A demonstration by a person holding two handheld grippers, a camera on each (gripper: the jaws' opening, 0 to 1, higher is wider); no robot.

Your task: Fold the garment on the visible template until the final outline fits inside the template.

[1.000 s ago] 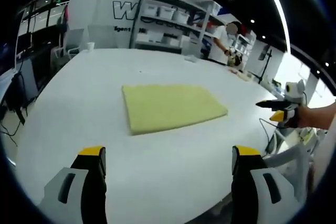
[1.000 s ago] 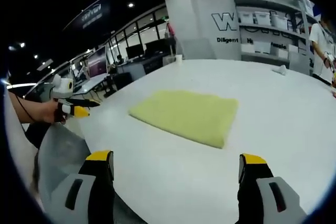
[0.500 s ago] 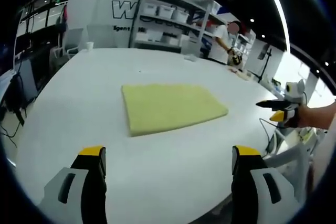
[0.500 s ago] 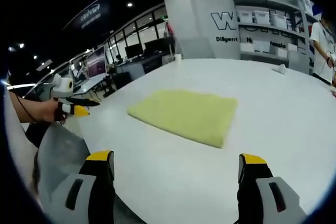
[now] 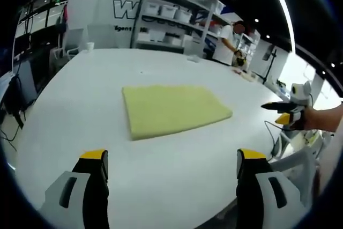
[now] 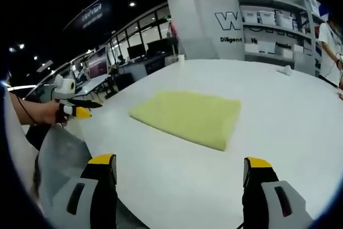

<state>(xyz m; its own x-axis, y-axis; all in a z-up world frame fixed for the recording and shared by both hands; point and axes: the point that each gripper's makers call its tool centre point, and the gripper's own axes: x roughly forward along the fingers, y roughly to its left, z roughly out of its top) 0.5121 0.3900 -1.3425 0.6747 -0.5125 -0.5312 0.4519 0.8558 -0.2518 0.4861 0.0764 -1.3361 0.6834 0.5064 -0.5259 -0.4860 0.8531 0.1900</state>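
Note:
A yellow-green garment (image 5: 172,109) lies folded into a flat rectangle on the white table (image 5: 80,105); it appears again in the right gripper view (image 6: 188,116). My left gripper (image 5: 170,159) is held back from the table's near edge, its jaws wide apart and empty. My right gripper (image 6: 181,165) also stands open and empty, short of the garment. The right gripper (image 5: 283,112) comes in from the right of the left gripper view, and the left gripper (image 6: 75,108) from the left of the right gripper view, both off the table's sides. I can make out no template outline.
A shelf with white boxes (image 5: 174,22) stands behind the table, with a person (image 5: 228,38) beside it. A white cup (image 5: 90,46) sits at the far edge. Desks with monitors (image 6: 139,54) line the back. A grey chair back (image 6: 61,159) is at lower left.
Both views have shifted very slightly; the garment and grippers stay as they were.

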